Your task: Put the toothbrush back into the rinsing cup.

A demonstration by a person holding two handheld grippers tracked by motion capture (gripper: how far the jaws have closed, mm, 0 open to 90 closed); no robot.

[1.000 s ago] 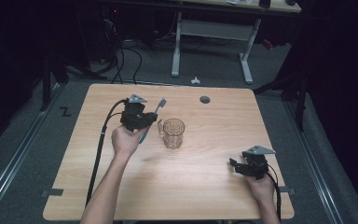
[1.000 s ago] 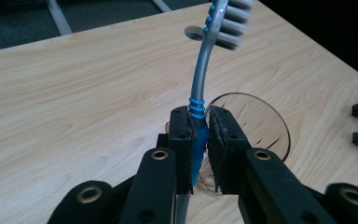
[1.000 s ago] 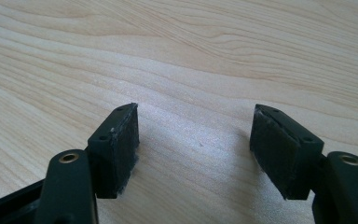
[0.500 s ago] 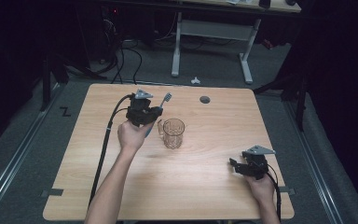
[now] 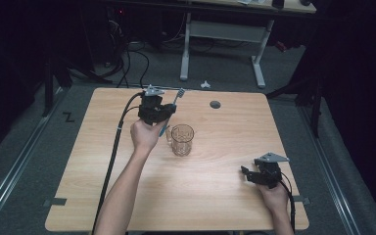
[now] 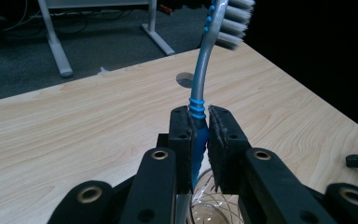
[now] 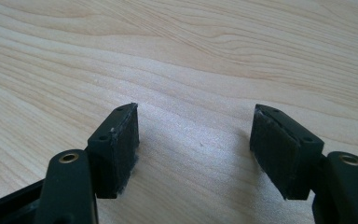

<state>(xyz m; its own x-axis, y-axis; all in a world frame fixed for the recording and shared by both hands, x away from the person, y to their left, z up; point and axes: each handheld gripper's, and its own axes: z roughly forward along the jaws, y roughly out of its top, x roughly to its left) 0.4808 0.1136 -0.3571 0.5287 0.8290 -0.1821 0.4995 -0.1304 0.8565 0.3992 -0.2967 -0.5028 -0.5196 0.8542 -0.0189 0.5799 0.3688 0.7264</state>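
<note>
Reaching forward over the wooden surface, the left forearm is extended from the bottom edge of the high view, and the left gripper is held raised near the far left part of the surface, just behind the glass mug. A toothbrush is clamped between its jaws, tilted with the bristle head pointing away toward the far edge and the blue handle end slanting down toward the mug. The right gripper is held low near the right front corner, well apart from the mug, with the hand behind it close to the surface edge.

From the left gripper view, the grip is seen closely: the jaws are pressed on the toothbrush at its blue ribbed section, the white bristles are seen at the top, and the mug's rim is seen directly beneath the jaws. From the right gripper view, the right gripper is seen with its jaws spread wide, nothing between them, over bare wood grain.
</note>
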